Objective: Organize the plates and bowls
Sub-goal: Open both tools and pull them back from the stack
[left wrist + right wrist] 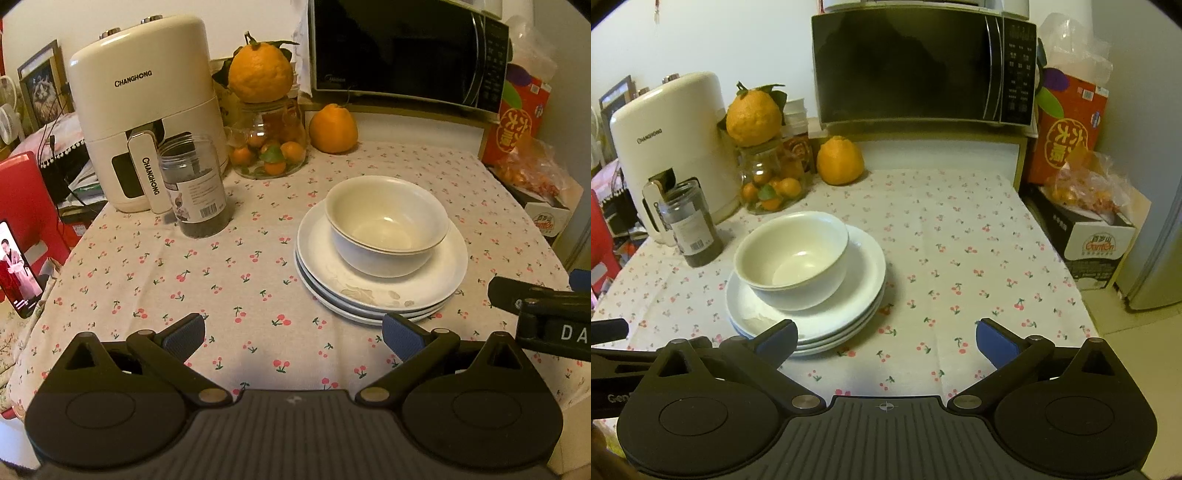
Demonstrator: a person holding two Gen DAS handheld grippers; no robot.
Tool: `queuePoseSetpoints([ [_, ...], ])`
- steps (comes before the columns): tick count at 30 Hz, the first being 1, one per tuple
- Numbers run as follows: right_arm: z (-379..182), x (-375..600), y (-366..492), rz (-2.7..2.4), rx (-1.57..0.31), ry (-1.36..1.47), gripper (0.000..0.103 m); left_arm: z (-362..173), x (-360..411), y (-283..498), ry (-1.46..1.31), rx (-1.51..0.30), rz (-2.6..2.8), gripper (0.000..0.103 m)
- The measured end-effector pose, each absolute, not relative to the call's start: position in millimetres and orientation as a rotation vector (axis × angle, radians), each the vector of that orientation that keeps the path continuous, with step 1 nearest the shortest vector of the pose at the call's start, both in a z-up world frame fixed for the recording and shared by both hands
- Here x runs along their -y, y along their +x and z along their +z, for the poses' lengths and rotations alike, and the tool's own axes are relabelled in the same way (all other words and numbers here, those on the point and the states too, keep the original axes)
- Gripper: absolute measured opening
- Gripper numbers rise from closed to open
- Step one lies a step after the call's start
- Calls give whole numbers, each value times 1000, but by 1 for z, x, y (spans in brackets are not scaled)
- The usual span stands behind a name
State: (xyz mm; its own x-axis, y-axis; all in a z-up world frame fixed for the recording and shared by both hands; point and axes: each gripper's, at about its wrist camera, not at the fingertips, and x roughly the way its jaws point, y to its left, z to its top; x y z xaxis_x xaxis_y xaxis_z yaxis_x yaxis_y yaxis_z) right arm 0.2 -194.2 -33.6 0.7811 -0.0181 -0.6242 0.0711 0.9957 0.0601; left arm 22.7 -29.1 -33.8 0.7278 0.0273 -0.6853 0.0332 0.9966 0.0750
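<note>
White glazed ceramic makes up the stack: two round bowls [386,225] nested one in the other, sitting on three shallow plates [380,284], the top plate marked with a faint pale motif near its front rim. The stack rests on a table [221,266] under a matte cloth printed with small red cherries, towards the middle of it and well in from the front edge. The left gripper [293,338] stands spread wide with nothing between its ribbed blue pads; the stack lies just beyond its right finger, not touching. The right gripper [886,341] is likewise wide apart and empty, the plates just behind its left finger. At the back left corner a glass jar [269,147] holds small oranges, with a large knobbly orange [260,72] on its lid; a clear plastic jar [197,186] of dark contents stands before a glossy cream appliance [144,110]. A black microwave [406,51] sits along the back edge.
</note>
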Motion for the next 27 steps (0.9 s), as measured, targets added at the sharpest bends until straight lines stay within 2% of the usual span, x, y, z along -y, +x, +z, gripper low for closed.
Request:
queuePoseSetpoints([
  [27, -44, 201, 10, -76, -718, 96, 103, -37, 31, 30, 85, -780, -39, 102],
])
